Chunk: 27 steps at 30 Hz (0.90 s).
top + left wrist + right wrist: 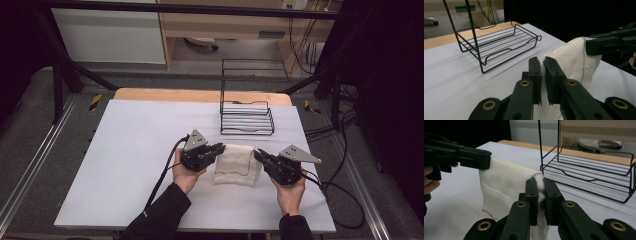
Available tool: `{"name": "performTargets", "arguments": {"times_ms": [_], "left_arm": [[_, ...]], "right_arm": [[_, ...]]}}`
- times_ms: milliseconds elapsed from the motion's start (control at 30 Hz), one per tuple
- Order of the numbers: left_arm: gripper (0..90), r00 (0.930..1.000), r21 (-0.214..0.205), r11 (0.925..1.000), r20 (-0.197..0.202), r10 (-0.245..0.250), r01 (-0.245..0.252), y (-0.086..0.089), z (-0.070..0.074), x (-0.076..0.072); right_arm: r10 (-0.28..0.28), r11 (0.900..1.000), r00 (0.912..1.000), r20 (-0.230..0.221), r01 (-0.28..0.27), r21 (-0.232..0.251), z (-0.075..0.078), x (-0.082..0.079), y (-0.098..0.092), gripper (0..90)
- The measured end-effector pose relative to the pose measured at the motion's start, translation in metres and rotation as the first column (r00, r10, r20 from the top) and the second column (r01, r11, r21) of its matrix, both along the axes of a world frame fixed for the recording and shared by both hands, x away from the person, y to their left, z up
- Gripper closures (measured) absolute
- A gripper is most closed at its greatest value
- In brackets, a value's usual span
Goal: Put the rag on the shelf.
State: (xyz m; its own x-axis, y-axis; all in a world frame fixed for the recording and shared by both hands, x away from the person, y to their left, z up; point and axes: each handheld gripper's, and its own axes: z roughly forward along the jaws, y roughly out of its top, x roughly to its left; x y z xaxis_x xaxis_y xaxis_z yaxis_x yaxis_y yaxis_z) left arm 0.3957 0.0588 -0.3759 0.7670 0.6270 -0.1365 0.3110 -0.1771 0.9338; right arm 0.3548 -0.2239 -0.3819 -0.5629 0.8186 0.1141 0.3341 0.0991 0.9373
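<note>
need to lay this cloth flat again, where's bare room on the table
The widest bare patch is the table's left half, from its left edge to the left gripper. A bare strip also runs along the near edge, in front of both hands. It is crowded mid-right: the cloth hangs between both grippers, with the wire rack close behind.

No legible text, label, brand, number or sign was found in any view. A pale sticker on the wooden shelf front (272,34) was too blurred to read. Yellow-and-black hazard stripes (95,101) marked the frame at both far table corners; they carried no lettering.
</note>
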Motion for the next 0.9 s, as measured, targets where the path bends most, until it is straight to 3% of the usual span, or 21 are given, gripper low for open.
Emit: {"name": "performTargets", "arguments": {"times_ms": [467, 900], "left_arm": [[83.5, 0.9964, -0.054, 0.9983, 0.081, 0.024, -0.020, 0.003, 0.031, -0.004], [83.5, 0.9884, -0.095, 0.9946, 0.142, 0.054, -0.041, 0.000, 0.057, 0.001]], "right_arm": [[-0.013, 0.9999, 0.9942, 0.107, 0.013, 0.009, 0.030, -0.002, 0.004, 83.2], [-0.041, 0.9991, 0.9815, 0.187, 0.038, 0.021, 0.057, 0.004, 0.005, 83.2]]}}
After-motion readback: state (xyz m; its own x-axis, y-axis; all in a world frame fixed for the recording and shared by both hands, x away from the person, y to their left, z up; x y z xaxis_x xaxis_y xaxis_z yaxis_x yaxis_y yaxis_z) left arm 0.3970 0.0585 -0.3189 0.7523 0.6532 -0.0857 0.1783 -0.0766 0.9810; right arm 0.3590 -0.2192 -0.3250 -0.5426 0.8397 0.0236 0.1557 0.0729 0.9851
